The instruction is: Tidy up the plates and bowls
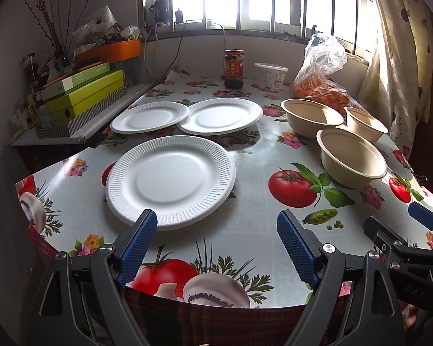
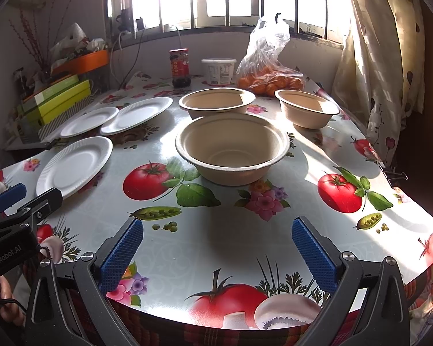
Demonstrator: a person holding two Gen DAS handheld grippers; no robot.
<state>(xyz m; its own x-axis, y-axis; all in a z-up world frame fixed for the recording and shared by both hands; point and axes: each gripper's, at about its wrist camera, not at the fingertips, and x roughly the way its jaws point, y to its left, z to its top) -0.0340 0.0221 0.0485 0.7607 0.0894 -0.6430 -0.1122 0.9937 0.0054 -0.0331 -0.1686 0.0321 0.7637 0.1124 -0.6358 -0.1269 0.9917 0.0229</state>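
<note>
Oilcloth-covered bench [image 2: 216, 239] lies bare near both wide-jawed grippers, left gripper [image 1: 213, 225] and right gripper [image 2: 216, 233]. White foam plates [image 1: 170, 180] sit at 11 o'clock, tan pulp bowls [image 2: 232, 150] at 12. Beyond, a red-lidded glass jar [image 2: 180, 67] and clear plastic bag of oranges [image 2: 270, 80] crowd the far edge.

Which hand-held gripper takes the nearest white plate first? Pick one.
Left. The left hand-held gripper is open right at the nearest plate, one finger at its rim. The right hand-held gripper faces the nearest bowl instead.
</note>
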